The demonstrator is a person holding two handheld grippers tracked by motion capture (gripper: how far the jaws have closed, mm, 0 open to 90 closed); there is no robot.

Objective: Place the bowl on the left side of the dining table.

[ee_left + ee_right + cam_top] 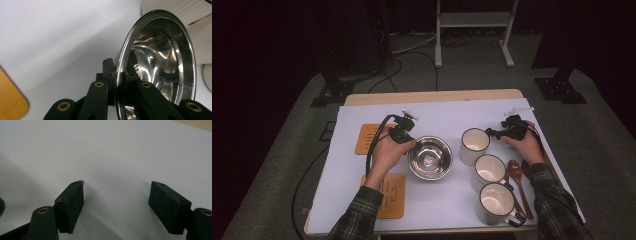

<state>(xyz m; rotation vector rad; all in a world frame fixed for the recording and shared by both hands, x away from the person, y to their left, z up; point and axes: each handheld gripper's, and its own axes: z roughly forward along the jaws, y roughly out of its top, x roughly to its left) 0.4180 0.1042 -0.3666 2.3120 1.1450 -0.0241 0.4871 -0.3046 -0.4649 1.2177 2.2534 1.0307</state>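
Left gripper (404, 131) is clamped on the near-left rim of the steel bowl (430, 158). In the left gripper view one jaw sits outside the wall and the other inside, rim pinched between them (119, 82). The bowl (160, 62) lies straight ahead of the jaws, mouth facing up in the high view, sitting on the pale table cover (432, 115) at mid-table.

Right gripper (494, 133) stands wide, nothing between the pads; in the right gripper view its jaws look down on bare cover (117, 157). It hovers just beside the far mug (474, 146), apart from it as far as I can tell.

Key relation: the bowl is round, so no long axis to align. Grip point is on the rim side facing the left hand (386, 152), bowl body extends from it toward the mugs. Left is the only one on it; right is well apart across the mug row.

Outward: two more mugs (488, 171) (496, 203) run toward the person, wooden spoons (515, 180) beside them, two cork mats (371, 138) (393, 195) left of the bowl.

Judgement: any slide toward the mats keeps clearance; a move right meets the far mug first.
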